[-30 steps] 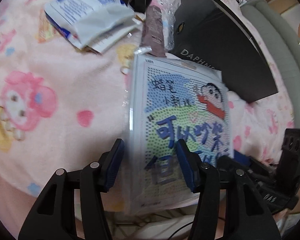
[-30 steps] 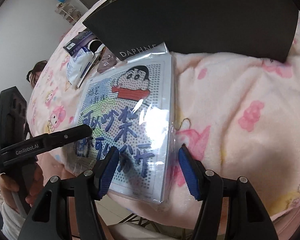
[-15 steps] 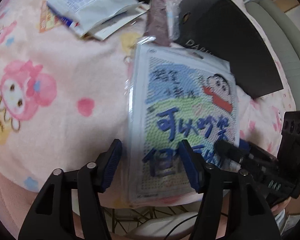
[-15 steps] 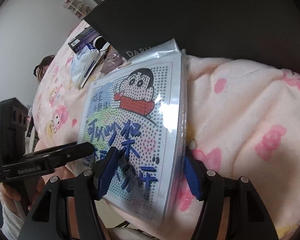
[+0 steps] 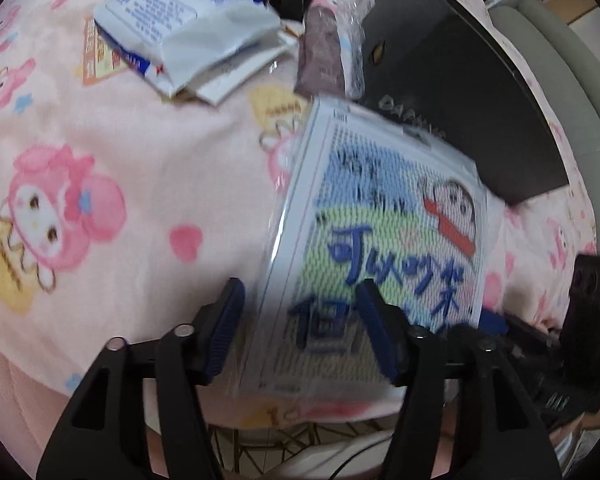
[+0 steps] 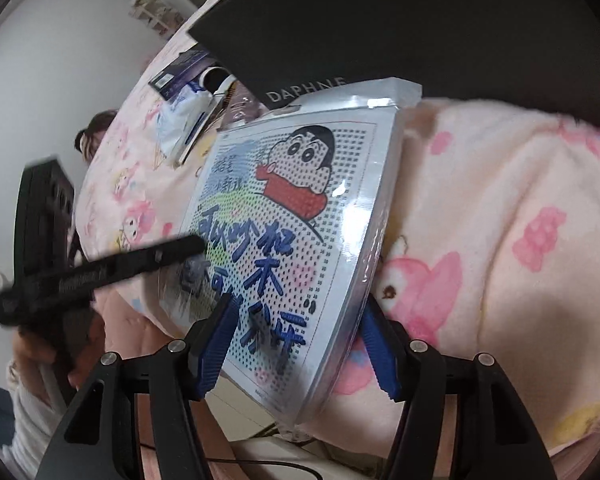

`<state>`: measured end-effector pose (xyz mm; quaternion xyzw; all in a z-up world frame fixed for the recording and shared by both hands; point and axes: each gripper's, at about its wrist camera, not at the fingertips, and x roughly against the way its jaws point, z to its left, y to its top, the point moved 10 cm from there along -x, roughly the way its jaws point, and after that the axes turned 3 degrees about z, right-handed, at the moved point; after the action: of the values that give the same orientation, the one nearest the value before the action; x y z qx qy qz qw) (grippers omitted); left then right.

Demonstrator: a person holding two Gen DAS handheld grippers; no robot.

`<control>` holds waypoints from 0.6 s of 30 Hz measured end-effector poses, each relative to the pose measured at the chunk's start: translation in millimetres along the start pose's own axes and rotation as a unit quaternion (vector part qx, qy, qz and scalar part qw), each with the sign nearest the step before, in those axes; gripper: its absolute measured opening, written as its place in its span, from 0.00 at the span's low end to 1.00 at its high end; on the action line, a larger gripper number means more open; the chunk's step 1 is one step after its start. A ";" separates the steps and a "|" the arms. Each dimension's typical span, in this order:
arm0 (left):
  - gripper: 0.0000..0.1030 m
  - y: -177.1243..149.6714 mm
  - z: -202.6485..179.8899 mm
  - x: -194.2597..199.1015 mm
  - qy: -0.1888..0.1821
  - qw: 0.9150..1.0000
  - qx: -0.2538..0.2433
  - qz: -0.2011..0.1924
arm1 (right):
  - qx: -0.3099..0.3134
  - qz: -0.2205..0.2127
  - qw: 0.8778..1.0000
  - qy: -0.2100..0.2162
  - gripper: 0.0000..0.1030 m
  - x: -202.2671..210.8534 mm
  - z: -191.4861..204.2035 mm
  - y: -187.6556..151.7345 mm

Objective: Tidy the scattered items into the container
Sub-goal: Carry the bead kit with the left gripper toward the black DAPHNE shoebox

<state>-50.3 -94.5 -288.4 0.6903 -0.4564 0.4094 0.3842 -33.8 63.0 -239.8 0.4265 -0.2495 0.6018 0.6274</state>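
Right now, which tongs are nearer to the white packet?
Left. The left tongs, opening astride the cartoon kit's left edge, face the white packet across bare blanket; the right tongs, closing astride its right edge, are farther.

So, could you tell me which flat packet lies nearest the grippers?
The cartoon bead-art packet, between the right gripper fingers; the white pouch lies farther back.

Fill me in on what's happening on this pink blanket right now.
A person is tidying with a handheld claw in each hand. Both work on the plastic-wrapped cartoon bead-art kit, whose near edge overhangs the pink cartoon blanket. The right claw straddles the kit's lifted right edge, jaws closing. The left claw sits at the kit's left corner, jaws opening, not gripping. The black DAPHNE box lies just behind it. A white pouch and a brown packet remain scattered.
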 end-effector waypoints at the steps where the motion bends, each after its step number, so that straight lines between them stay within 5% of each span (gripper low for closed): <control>1: 0.65 -4.1 0.9 -0.5 -0.003 1.000 -0.003 0.004 | -0.003 -0.003 1.000 0.004 0.56 0.6 -0.9 0.9; 10: 0.70 -7.8 -5.3 2.7 0.010 1.000 -0.021 0.006 | 0.016 -0.025 0.999 -0.022 0.57 -5.8 -2.7 5.3; 18: 0.68 -16.7 -31.8 34.1 -0.019 0.998 -0.066 -0.009 | 0.029 -0.052 0.997 -0.042 0.57 26.7 0.7 12.2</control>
<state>-32.9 -71.8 -248.0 0.6747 -0.4838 0.3618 0.4240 -41.5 75.9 -214.6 0.4814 -0.2360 0.5571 0.6341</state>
